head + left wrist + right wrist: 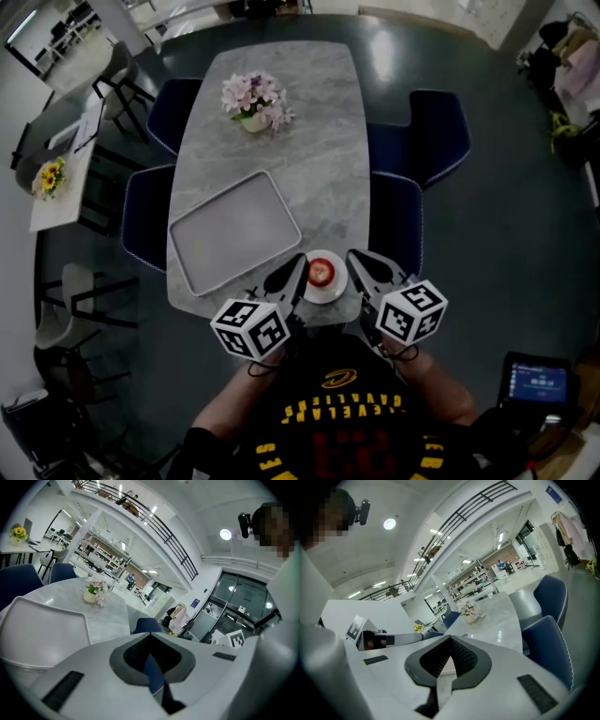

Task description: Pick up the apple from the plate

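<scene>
Small round red apple (pixel 321 272), glossy with a pale patch at its top, sits in the middle of the small round white plate (pixel 330 292) and is held by neither tool. White left gripper (pixel 296 267) with black pads shows just left of the plate, jaws together, nothing between them. White right gripper (pixel 356 257) shows just right of the plate, jaws likewise closed and empty. Grey rectangular tray (pixel 234 230) lies beyond the plate to its left; pink flowers in a pale pot (pixel 255 101) stand well beyond the plate on the same grey marble table (pixel 319 159)
</scene>
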Motion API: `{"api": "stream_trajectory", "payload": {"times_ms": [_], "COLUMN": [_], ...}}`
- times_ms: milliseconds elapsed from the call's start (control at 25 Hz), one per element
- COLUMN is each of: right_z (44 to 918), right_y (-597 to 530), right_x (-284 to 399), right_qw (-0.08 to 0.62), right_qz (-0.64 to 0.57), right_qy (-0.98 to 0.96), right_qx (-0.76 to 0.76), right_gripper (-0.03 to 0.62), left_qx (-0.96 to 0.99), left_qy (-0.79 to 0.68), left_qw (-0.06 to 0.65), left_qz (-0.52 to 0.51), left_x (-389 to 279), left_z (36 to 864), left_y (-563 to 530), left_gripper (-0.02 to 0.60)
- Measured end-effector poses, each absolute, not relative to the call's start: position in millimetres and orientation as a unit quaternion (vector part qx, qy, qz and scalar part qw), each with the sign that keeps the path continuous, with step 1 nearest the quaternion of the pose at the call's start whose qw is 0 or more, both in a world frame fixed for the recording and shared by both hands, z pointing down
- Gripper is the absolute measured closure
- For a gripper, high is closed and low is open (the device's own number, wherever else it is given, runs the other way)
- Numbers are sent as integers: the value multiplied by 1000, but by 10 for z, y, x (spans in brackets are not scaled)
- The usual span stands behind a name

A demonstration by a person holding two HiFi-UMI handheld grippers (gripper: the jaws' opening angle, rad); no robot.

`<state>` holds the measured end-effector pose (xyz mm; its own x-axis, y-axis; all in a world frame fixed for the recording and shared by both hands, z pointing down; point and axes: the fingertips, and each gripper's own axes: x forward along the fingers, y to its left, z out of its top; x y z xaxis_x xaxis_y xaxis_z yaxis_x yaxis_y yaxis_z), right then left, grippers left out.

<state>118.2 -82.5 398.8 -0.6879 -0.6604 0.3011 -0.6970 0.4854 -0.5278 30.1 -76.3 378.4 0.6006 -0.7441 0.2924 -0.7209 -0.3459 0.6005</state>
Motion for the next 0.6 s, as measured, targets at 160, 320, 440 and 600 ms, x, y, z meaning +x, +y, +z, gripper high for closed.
{"api": "stream_trajectory", "payload": {"times_ms": [160, 320, 440, 600], "right_z": [3504, 3078, 2844, 2603], "right_y": [-742, -699, -640, -508], "right_x": [1145, 1173, 1192, 1159], "right_qw": [3, -23, -49, -91], "right_qz": [246, 180, 152, 114], "right_qy": [-890, -905, -907, -909], "right_qx": [384, 385, 391, 392], "right_gripper": [588, 588, 588, 588], "left_qx": [842, 865, 878, 880], "left_qy": [-439, -439, -445, -457], "left_qw": [311, 238, 170, 115], "left_qz": [-38, -39, -42, -62], "left_x": [408, 516, 562, 560], "left_z": [3356, 2970, 2705, 2491], "left_y": [-675, -587, -510, -383], "left_gripper": [581, 581, 581, 581]}}
